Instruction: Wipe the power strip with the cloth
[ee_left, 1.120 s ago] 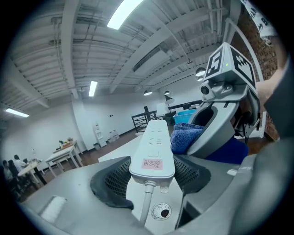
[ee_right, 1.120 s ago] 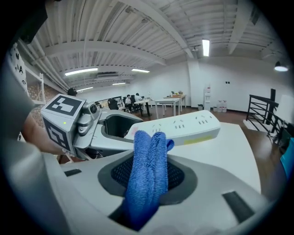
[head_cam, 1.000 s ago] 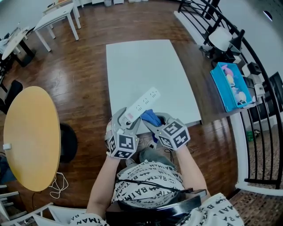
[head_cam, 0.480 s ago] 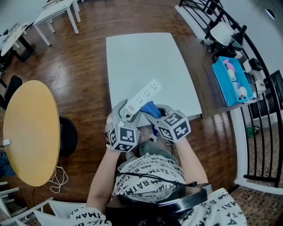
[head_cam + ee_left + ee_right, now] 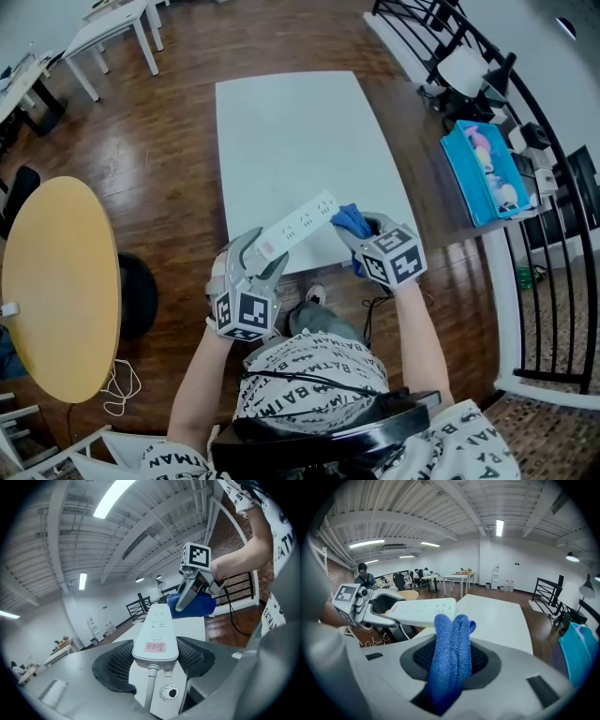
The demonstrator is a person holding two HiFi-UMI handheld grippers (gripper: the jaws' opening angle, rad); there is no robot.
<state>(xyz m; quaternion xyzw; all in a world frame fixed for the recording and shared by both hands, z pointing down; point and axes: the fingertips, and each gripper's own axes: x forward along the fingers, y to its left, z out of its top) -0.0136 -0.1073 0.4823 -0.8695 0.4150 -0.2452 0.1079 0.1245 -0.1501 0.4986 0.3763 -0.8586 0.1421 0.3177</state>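
A long white power strip [image 5: 298, 225] is held up over the near edge of the white table [image 5: 291, 141]. My left gripper [image 5: 258, 262] is shut on its cable end, the pink label showing between the jaws [image 5: 155, 647]. My right gripper [image 5: 361, 228] is shut on a folded blue cloth [image 5: 450, 653]. The cloth [image 5: 350, 220] touches the far end of the power strip [image 5: 423, 612]. In the left gripper view the blue cloth [image 5: 194, 607] sits at the strip's far tip, the right gripper [image 5: 185, 595] above it.
A round yellow table [image 5: 58, 281] stands at the left. A blue bin [image 5: 480, 171] with small items sits on a dark shelf at the right, beside black railings [image 5: 553, 272]. A white desk [image 5: 108, 33] stands at the far left.
The right gripper and cloth slid from the strip's middle out to its far end, to the right. The left gripper with the strip shifted slightly left and lower.
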